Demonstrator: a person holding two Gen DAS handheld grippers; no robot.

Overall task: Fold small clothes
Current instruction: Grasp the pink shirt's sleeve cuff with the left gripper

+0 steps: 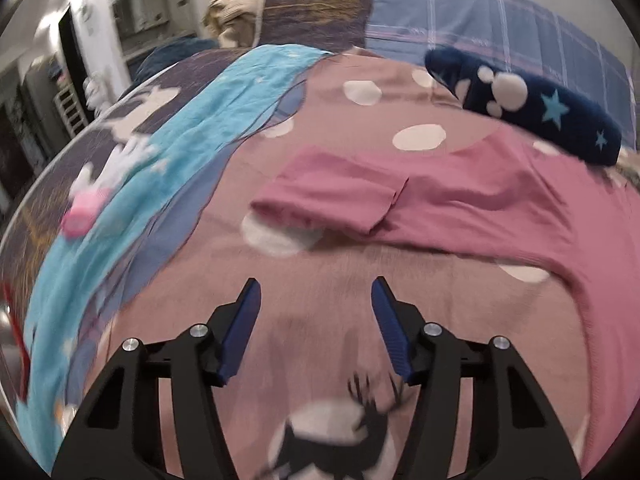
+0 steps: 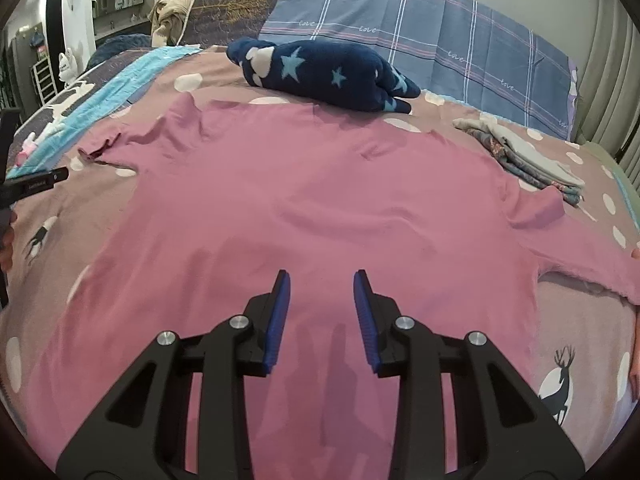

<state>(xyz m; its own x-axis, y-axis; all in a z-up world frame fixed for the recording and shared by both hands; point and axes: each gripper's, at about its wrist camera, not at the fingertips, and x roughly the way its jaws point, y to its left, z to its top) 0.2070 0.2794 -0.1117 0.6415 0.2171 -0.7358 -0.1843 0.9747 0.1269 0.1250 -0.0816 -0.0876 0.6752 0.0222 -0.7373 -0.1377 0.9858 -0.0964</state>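
The pink shirt (image 2: 304, 200) lies flat on the dotted mauve bedspread (image 1: 320, 280), front hem nearest the right gripper (image 2: 321, 276). Its 2 sleeves reach outward; the right sleeve runs out of the right wrist view. The right gripper hovers over the shirt body, jaws parted, holding nothing. The left gripper (image 1: 316, 284) is spread wider over bare bedspread, just short of the left sleeve (image 1: 332, 196), also holding nothing. A navy star-print fleece (image 2: 320, 74) borders the collar edge; a folded stack (image 2: 524, 156) sits beside the right shoulder. A turquoise cloth (image 1: 160, 152) lies blurred at left.
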